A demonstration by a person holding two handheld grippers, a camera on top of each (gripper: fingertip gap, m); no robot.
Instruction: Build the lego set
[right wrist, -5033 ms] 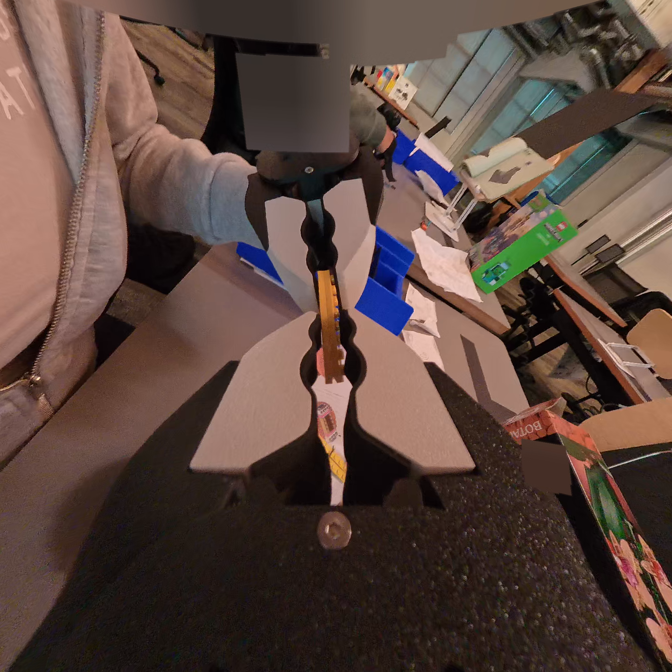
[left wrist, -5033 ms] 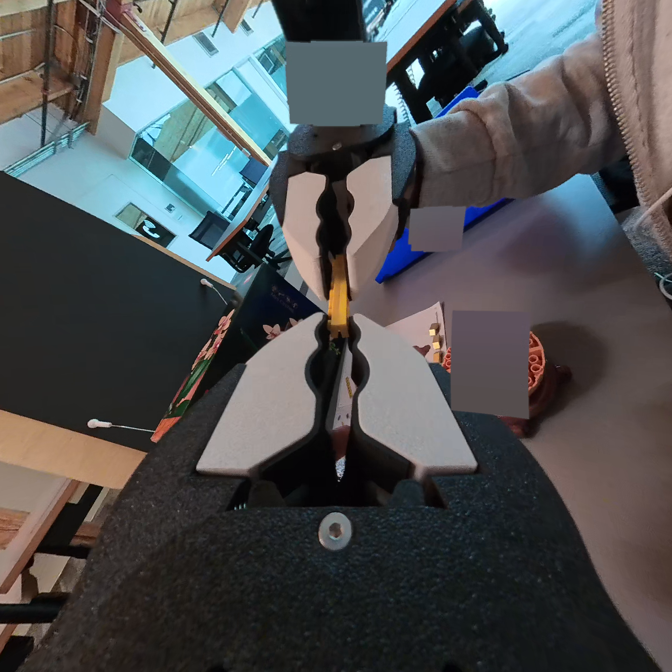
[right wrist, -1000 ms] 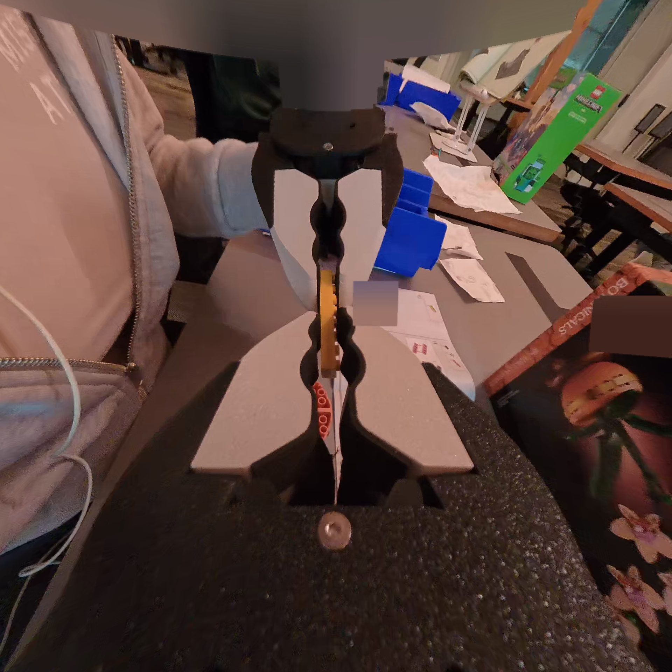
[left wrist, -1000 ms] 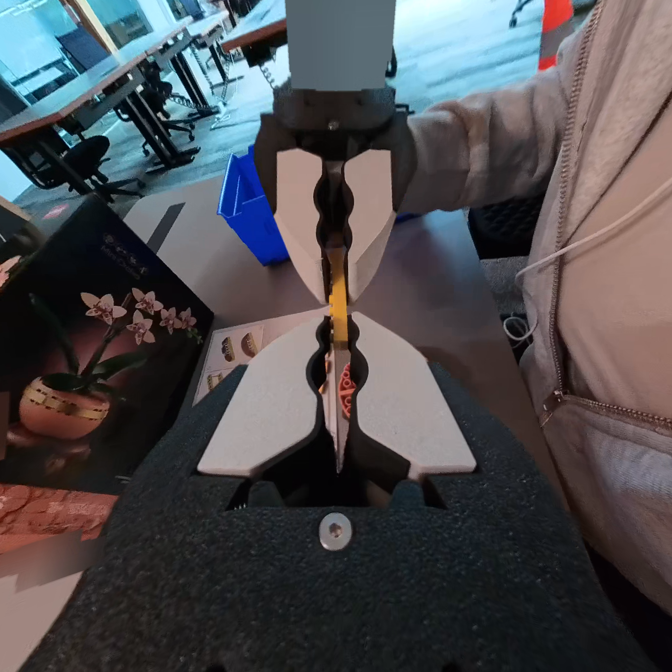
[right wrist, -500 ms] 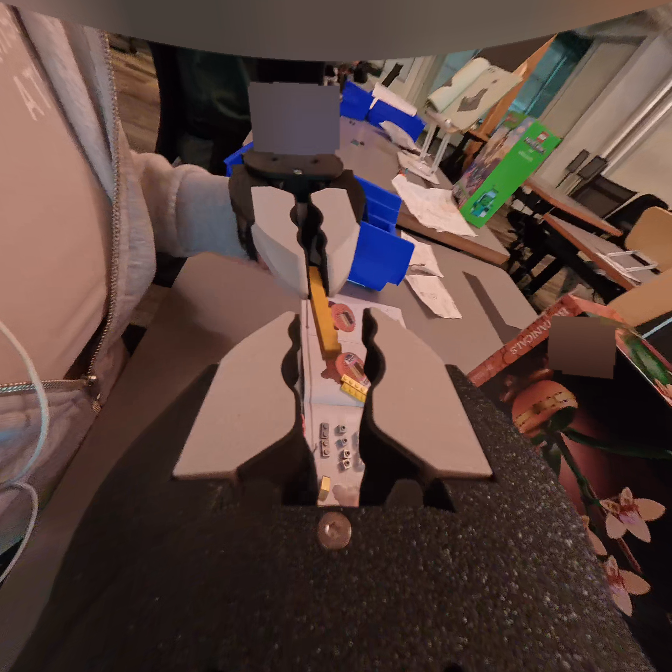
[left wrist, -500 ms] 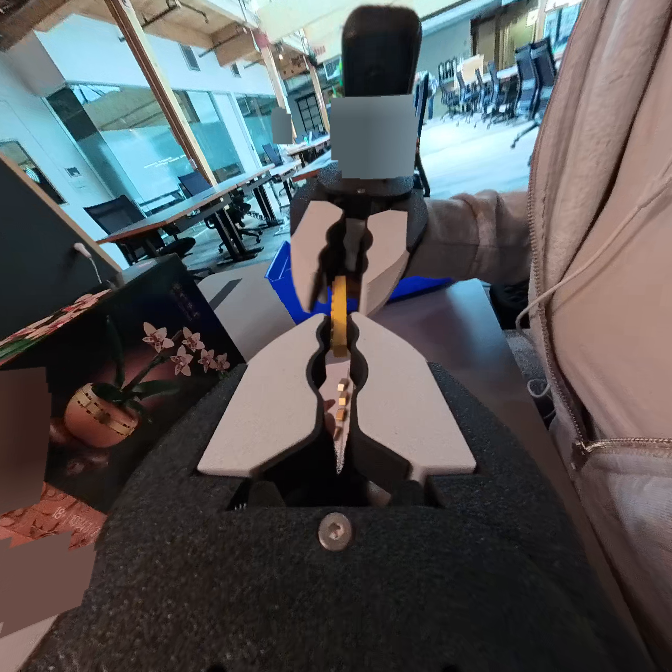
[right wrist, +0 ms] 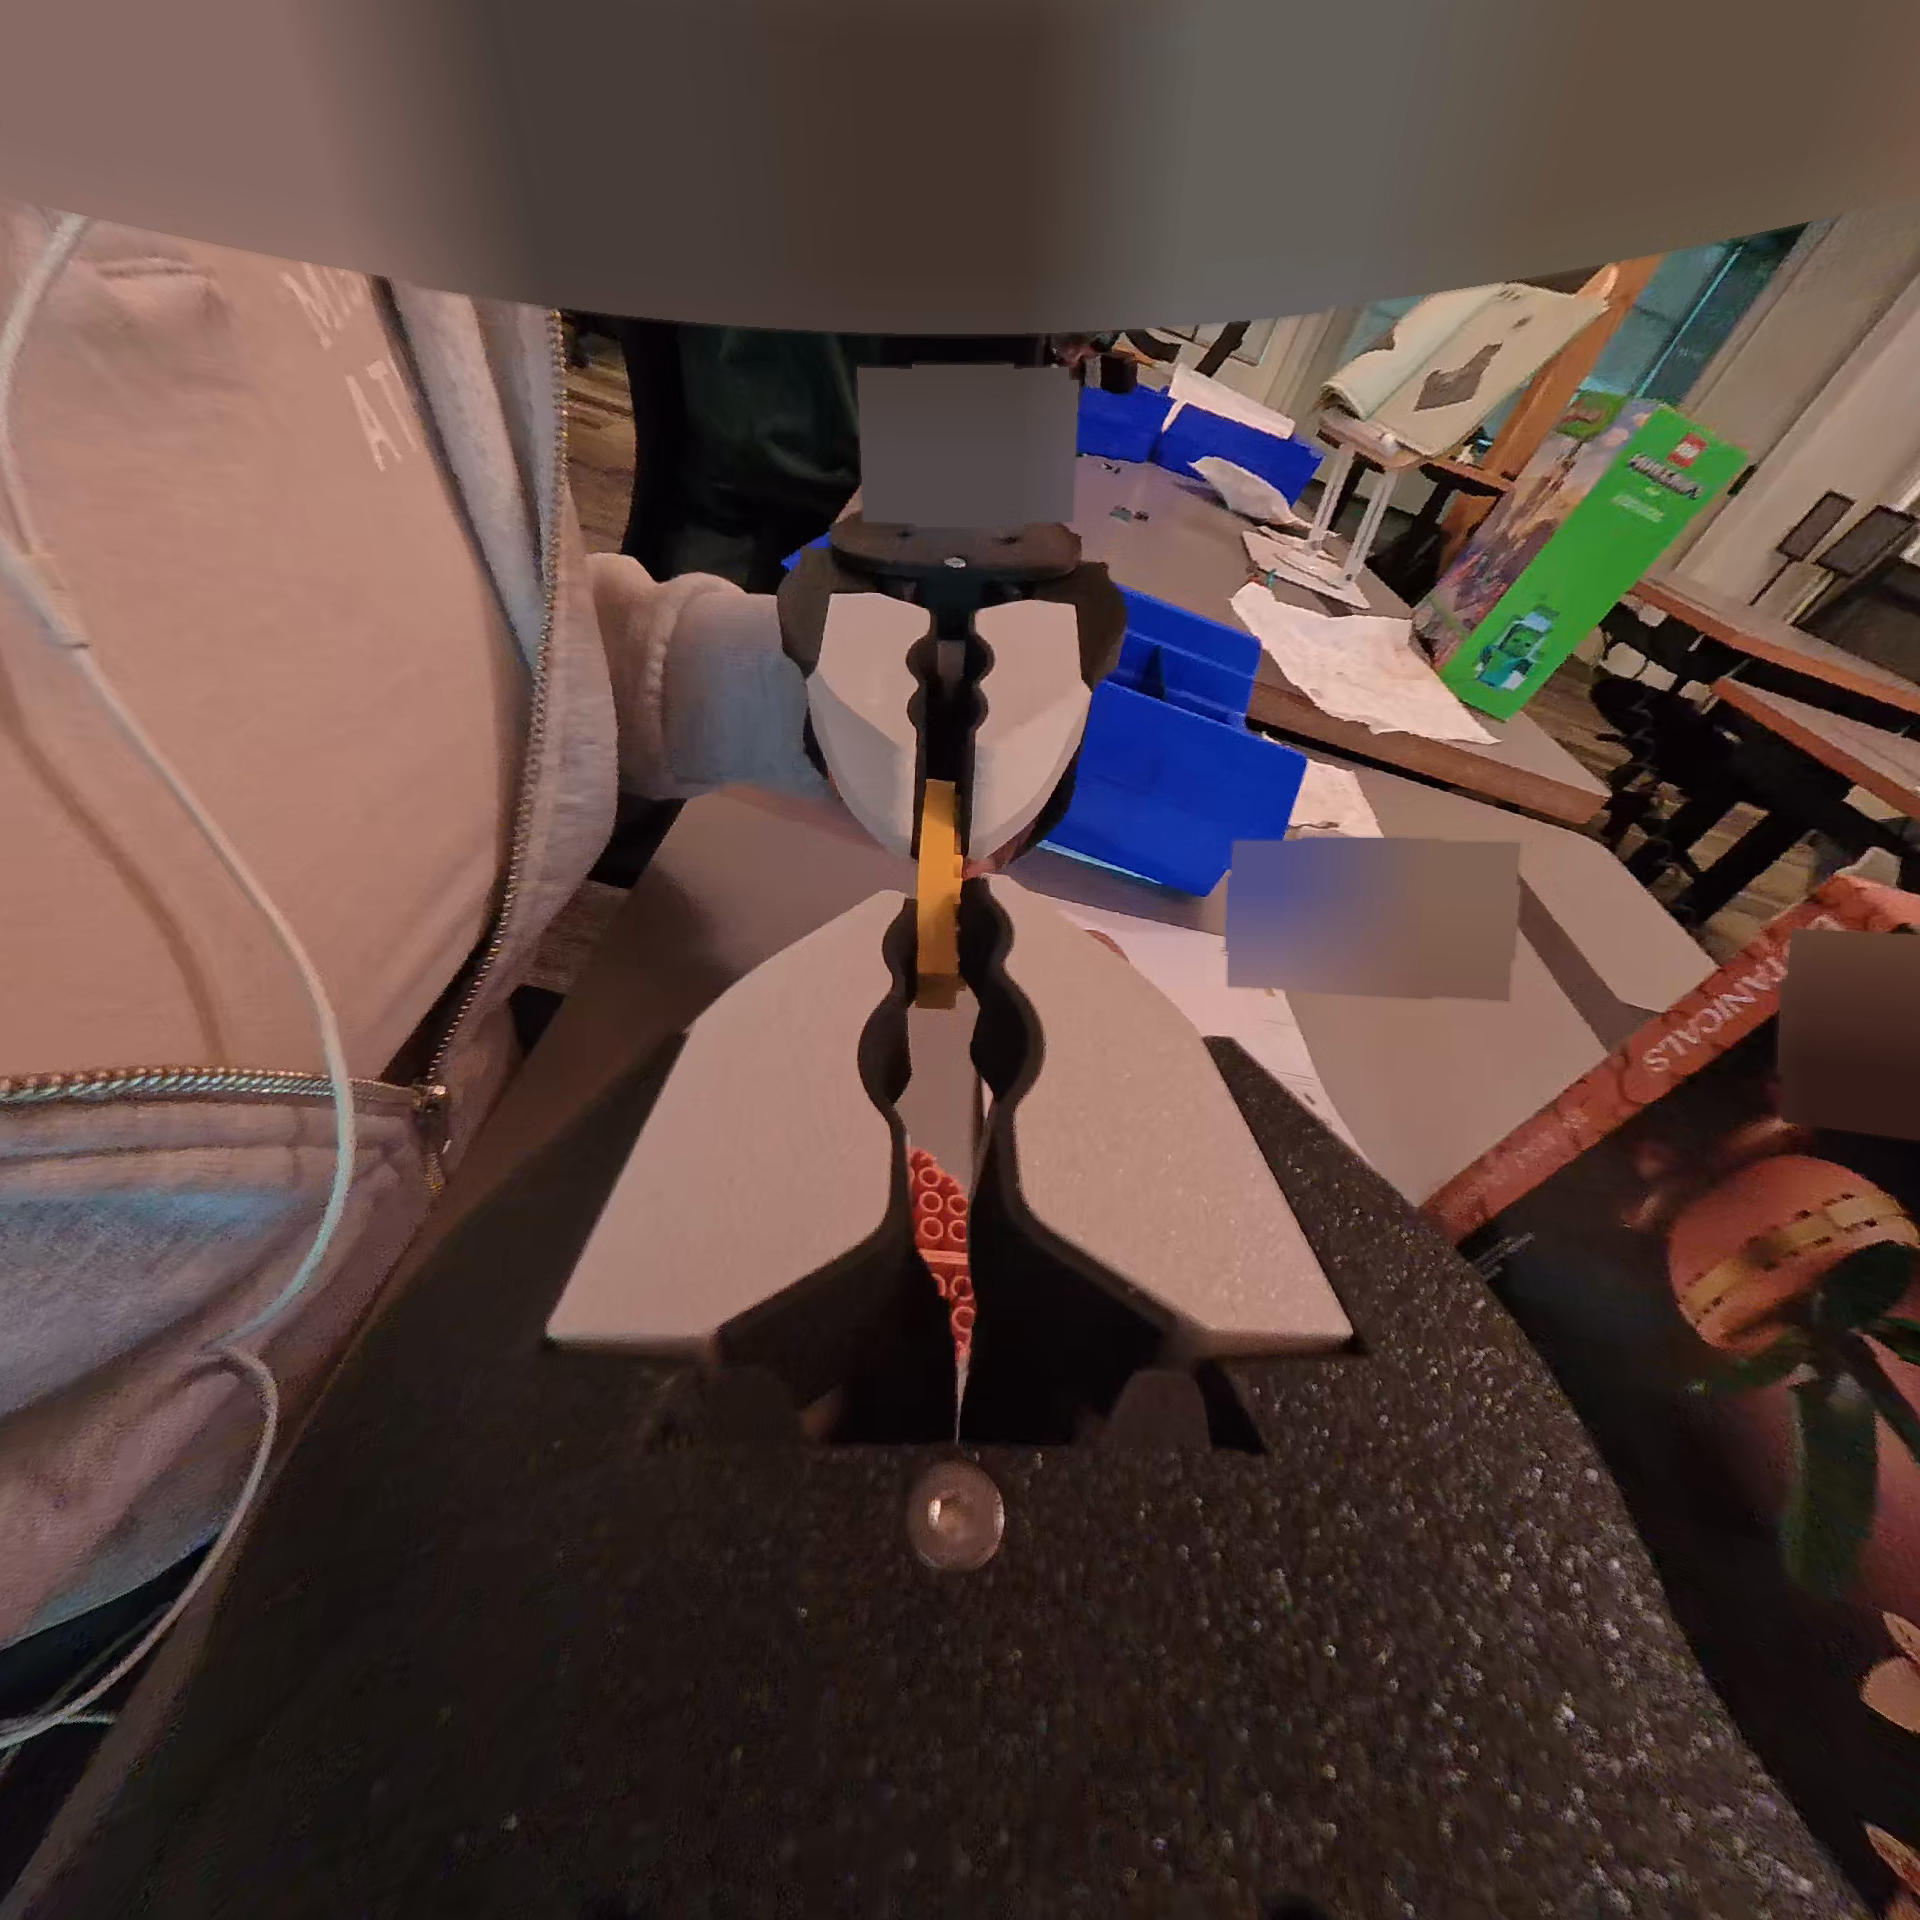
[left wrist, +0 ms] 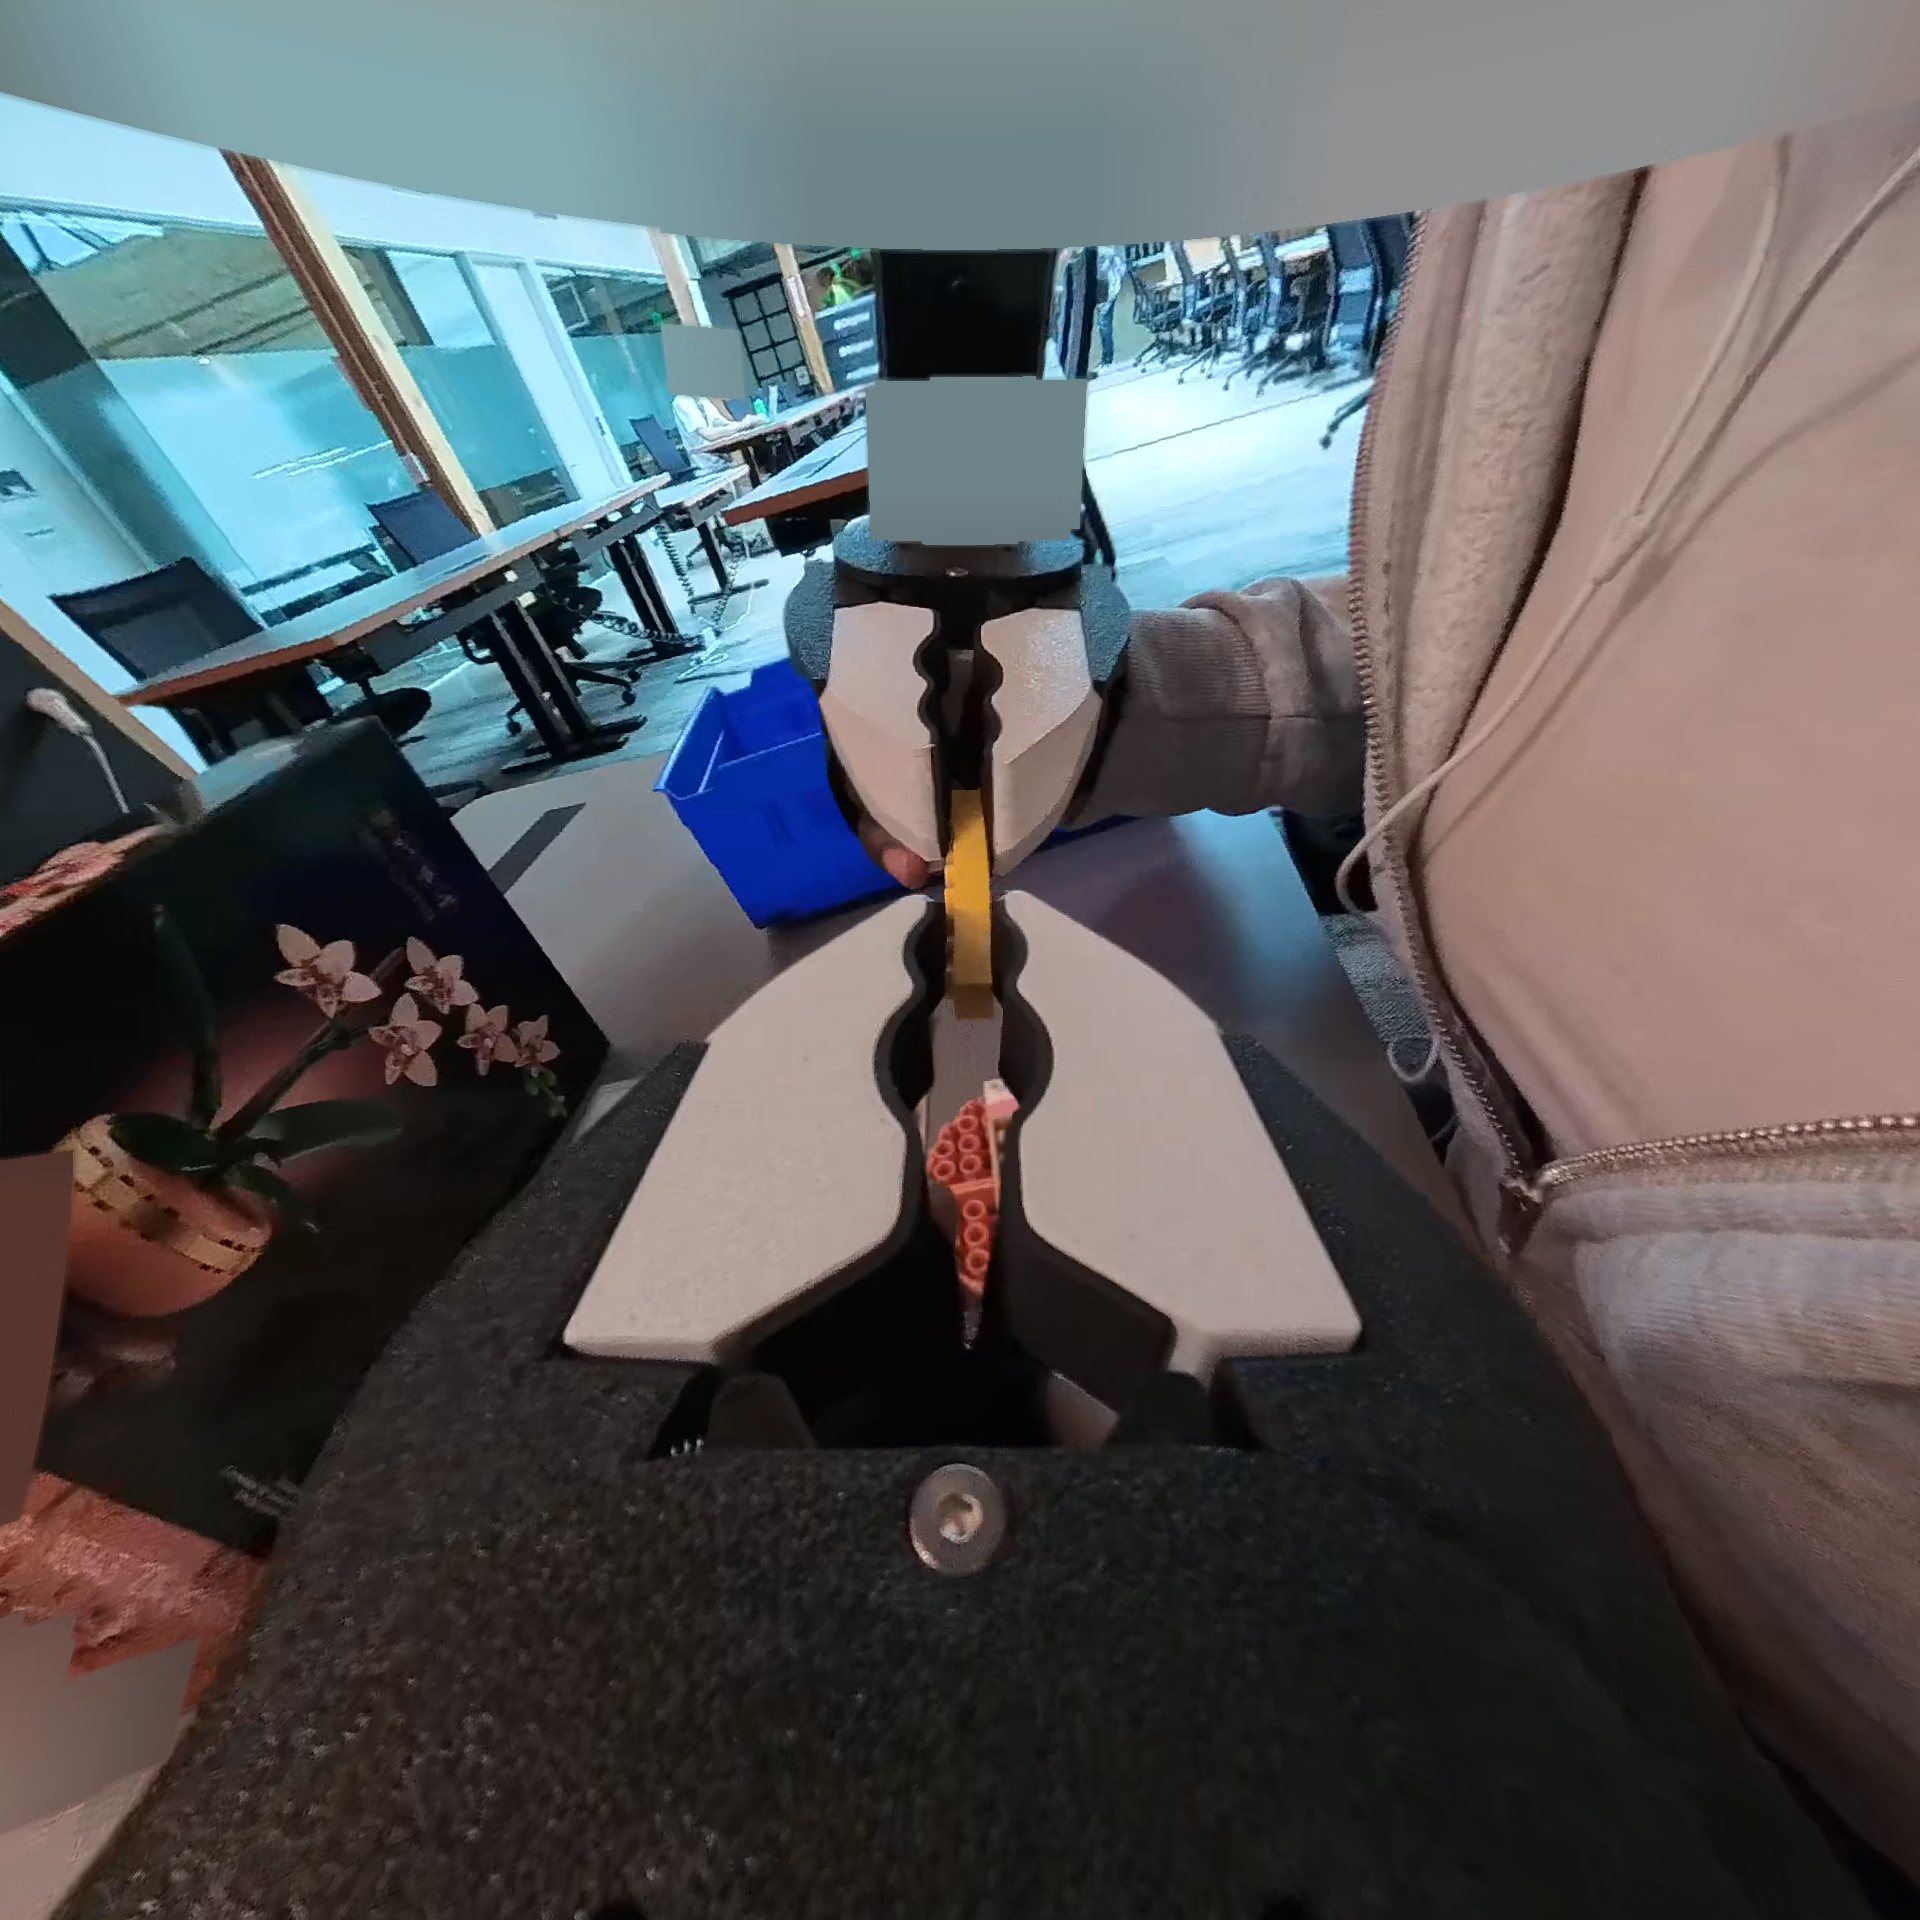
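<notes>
1. Yellow, flat and studded along one edge, the thin plastic Lego plate [left wrist: 971, 914] is seen edge-on at the centre of both wrist views, held above the grey table [left wrist: 665, 935].
2. In the left wrist view, the left gripper [left wrist: 966, 971] has its pale grey fingers nearly together, pinching the near end of that plate.
3. At 12 o'clock from it, the right gripper [left wrist: 961, 821] faces back, fingers drawn in on the plate's far end.
4. In the right wrist view the same pairing shows reversed: the right gripper [right wrist: 940, 966] grips the near end, the left gripper [right wrist: 940, 821] the far end.
5. Most of the plate's face is hidden; its length cannot be judged.
6. Through the slot between the near fingers, only a sliver of a salmon-pink studded round Lego piece [left wrist: 971, 1174] shows on the table below; its outline is cut off.
7. A blue plastic bin [left wrist: 774, 800] sits at 11 o'clock behind the grippers.
8. A dark cardboard box printed with orchids [left wrist: 312, 1039] stands at 9 o'clock, partly cropped.
9. A beige zip hoodie [left wrist: 1662, 831] fills 3 o'clock.
</notes>
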